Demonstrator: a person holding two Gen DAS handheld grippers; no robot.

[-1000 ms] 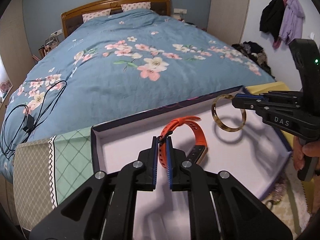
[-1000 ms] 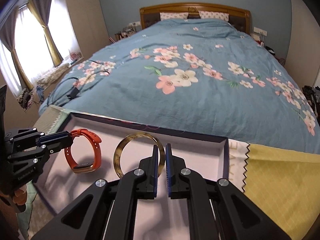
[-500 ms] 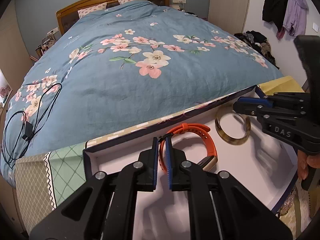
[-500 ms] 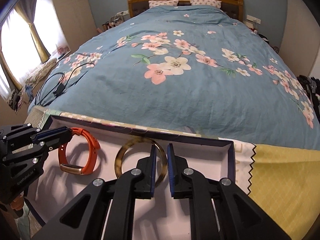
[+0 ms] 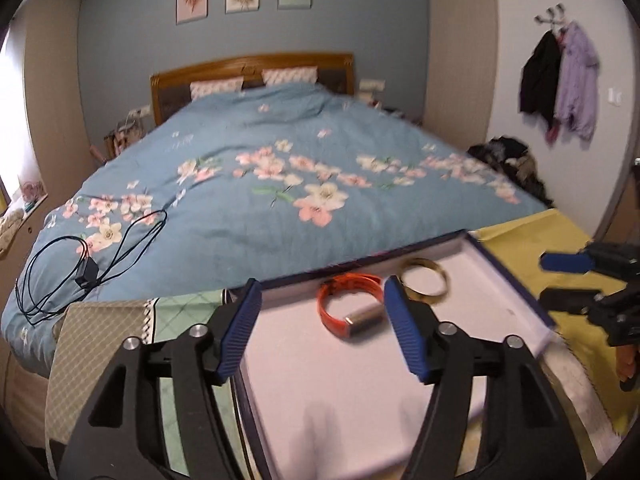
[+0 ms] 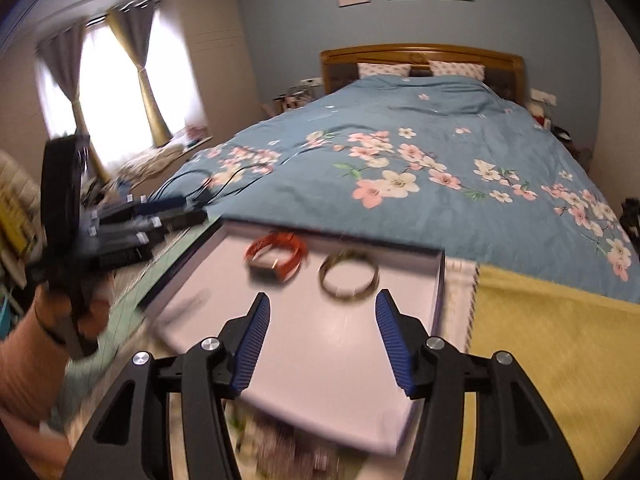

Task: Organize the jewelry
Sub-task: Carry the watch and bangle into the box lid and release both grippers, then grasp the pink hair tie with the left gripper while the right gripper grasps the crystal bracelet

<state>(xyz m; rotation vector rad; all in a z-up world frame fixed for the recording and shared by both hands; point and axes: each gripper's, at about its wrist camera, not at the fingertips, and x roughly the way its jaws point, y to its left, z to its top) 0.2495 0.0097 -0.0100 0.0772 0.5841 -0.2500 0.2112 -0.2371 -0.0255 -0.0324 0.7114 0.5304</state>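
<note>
Orange silicone, by the look of it: the orange band [image 5: 349, 309] is lying on its side in the tray [image 5: 516, 300], toward the far rim, its metal-coloured module facing the near side. It is likely handling light and springy; the strap would be giving under a pinch, so the rigid module or the strap right beside it is probably the surer hold. Just to its right the tortoiseshell bangle [image 5: 424, 280] is lying flat, near the band, though blur is making it unclear whether they are touching. It looks stiff, smooth and probably slippery; a pinch across the rim wall seems the best grip, since lying flat it is offering little edge.

Left gripper [image 5: 322, 330] is hovering over the tray's near left part, jaws spread wide, gripping nothing. Right gripper [image 6: 322, 344] is doing the same over the near right part, jaws wide and empty.

Around, left to right: a black cable [image 5: 92, 258] is coiling on the blue floral bedspread [image 5: 280, 168], well apart from the tray; a green-patterned cloth [image 5: 182, 314] is lying under the tray's left edge and a yellow cloth [image 6: 552, 360] to its right. Nothing is standing between either gripper and the jewelry; the tray's low rim is the only obstacle, and probably a small one. Both views are blurring with motion.
</note>
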